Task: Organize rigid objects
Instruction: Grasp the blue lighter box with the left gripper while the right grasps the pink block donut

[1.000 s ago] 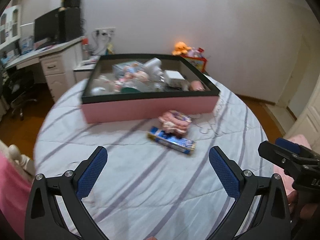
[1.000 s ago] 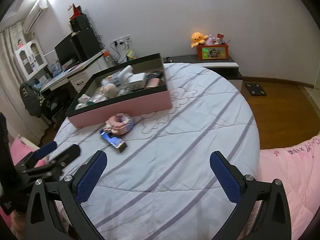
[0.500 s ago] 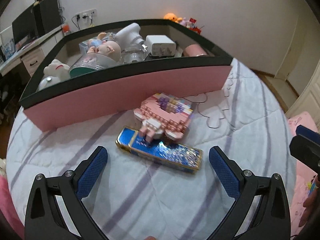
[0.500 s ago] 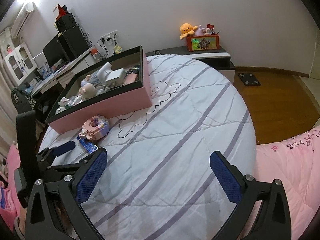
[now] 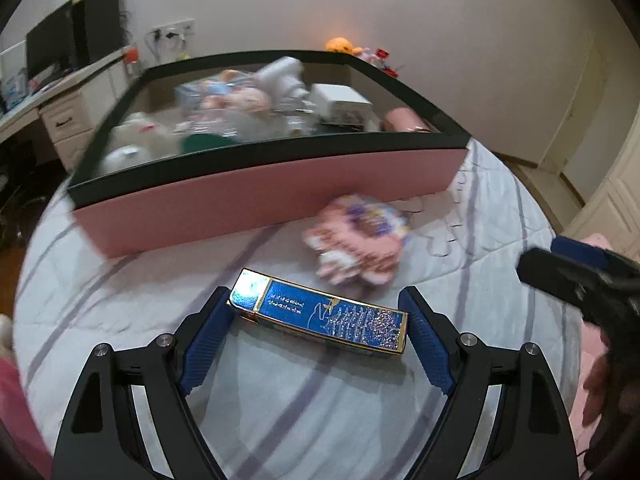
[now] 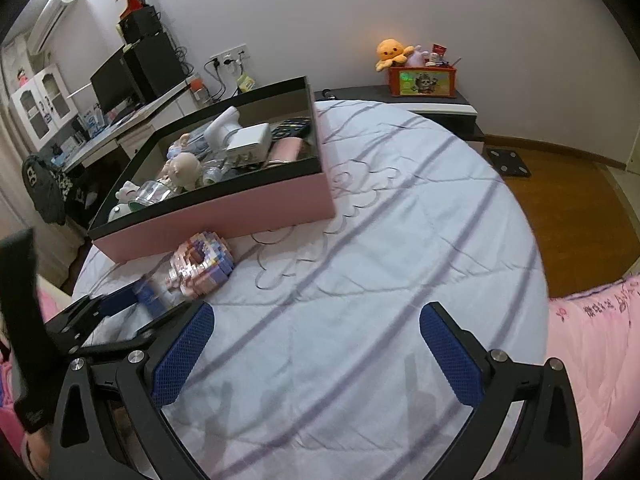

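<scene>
left gripper [image 5: 318, 326] closing around blue box [image 5: 320, 316] (pads touching).

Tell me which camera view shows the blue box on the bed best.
The left wrist view. There the blue box lies whole and sharp, lengthwise between the left gripper fingers, which have just been closing around it. The right wrist view shows only a blurred blue corner, mostly hidden behind the left gripper and the pink block toy.
</scene>
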